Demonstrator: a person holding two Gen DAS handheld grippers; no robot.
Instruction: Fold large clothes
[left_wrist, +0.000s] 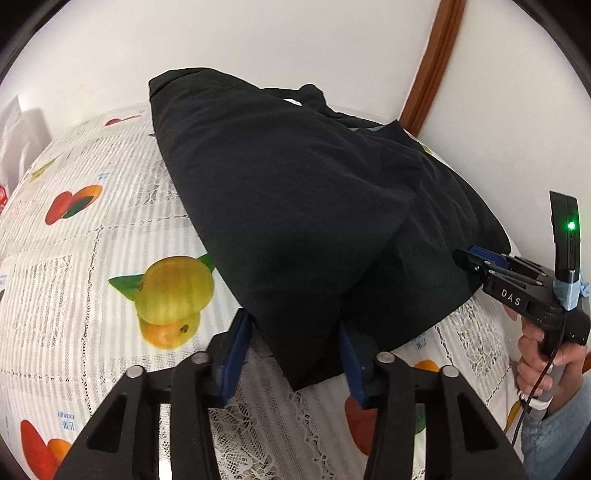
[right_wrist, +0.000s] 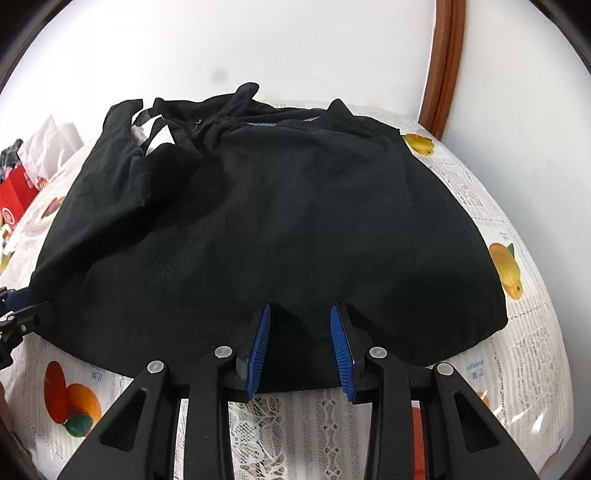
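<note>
Left wrist view: the left hand-held gripper (left_wrist: 295, 354) stands wide, its blue pads either side of the near left corner of the black garment (left_wrist: 295, 192), which lies spread on the fruit-print tabletop (left_wrist: 92, 229). Further right, the right hand-held gripper (right_wrist: 300, 347) is also wide, straddling the near hem. Soft, limp and light, the cloth is best pinched at hem corners. Only the right wrist view shows the collar and bunched left sleeve.

White wall (right_wrist: 295, 48), brown wooden trim (right_wrist: 441, 66)

Both hand-held grippers (left_wrist: 295, 354) (right_wrist: 300, 343) agape.
</note>
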